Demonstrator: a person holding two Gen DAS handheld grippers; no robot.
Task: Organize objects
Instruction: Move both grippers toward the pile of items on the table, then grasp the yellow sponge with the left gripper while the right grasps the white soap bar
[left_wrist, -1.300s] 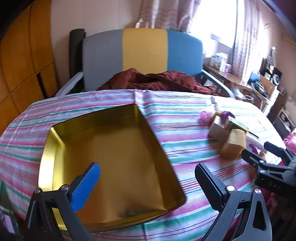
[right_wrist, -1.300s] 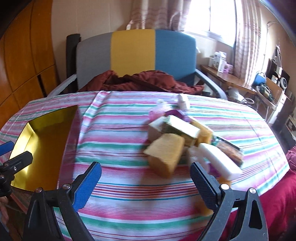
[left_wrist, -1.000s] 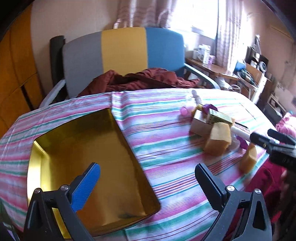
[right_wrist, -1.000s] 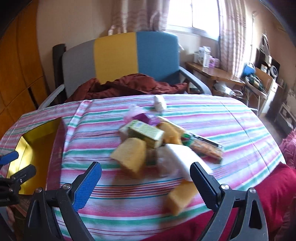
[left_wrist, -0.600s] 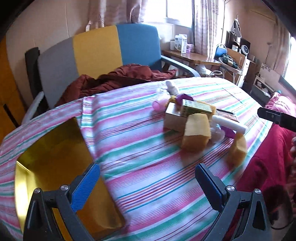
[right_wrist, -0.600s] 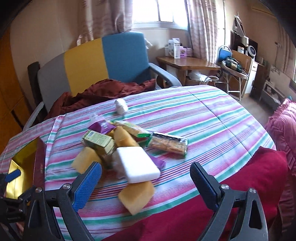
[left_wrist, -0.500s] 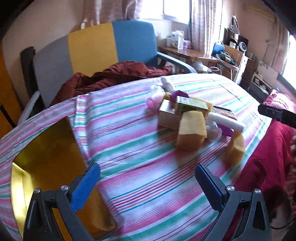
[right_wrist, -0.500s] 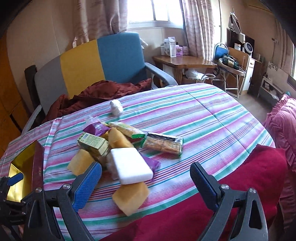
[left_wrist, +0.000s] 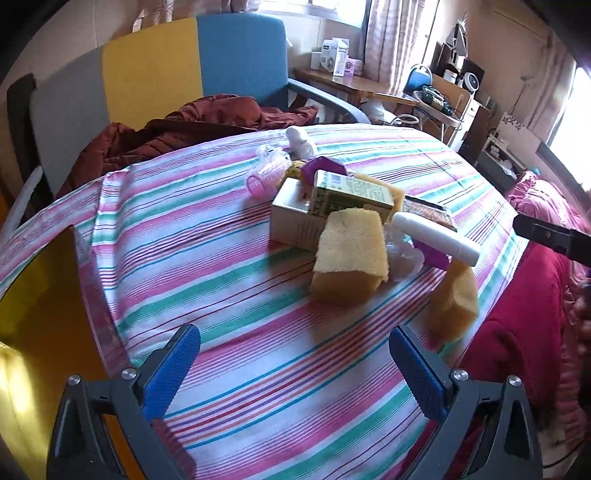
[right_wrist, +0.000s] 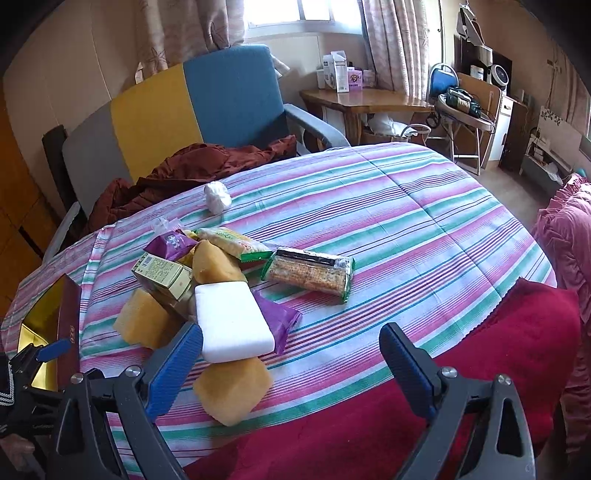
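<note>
Since a moment ago: both my views have swung right — the gold tin (left_wrist: 33, 306), which filled my left view, now sits only at its left edge, and the pile (left_wrist: 347, 229) has come to the middle.
Left gripper (left_wrist: 293, 363): I hold it wide apart, nothing between the blue pads, over bare striped cloth (left_wrist: 229, 280) near me.
Right gripper (right_wrist: 291, 360): also spread wide and empty, above the near edge of the table.
Pile: yellow sponges (right_wrist: 232, 387), a white block (right_wrist: 232, 321), a green carton (right_wrist: 164, 277), purple packets (right_wrist: 173, 243) and a cracker pack (right_wrist: 310, 275) heaped together mid-table; the nearest sponge lies close to the cloth's near edge.
Tin: left of the pile, apart from it, open and gold inside.
Edges: a red blanket (right_wrist: 406, 398) starts just past the near edge, right.
Open room: far and right of the pile the cloth is bare — likewise the strip between tin and pile.
Far side: a chair (right_wrist: 207, 99) with a brown garment (right_wrist: 192, 166).
</note>
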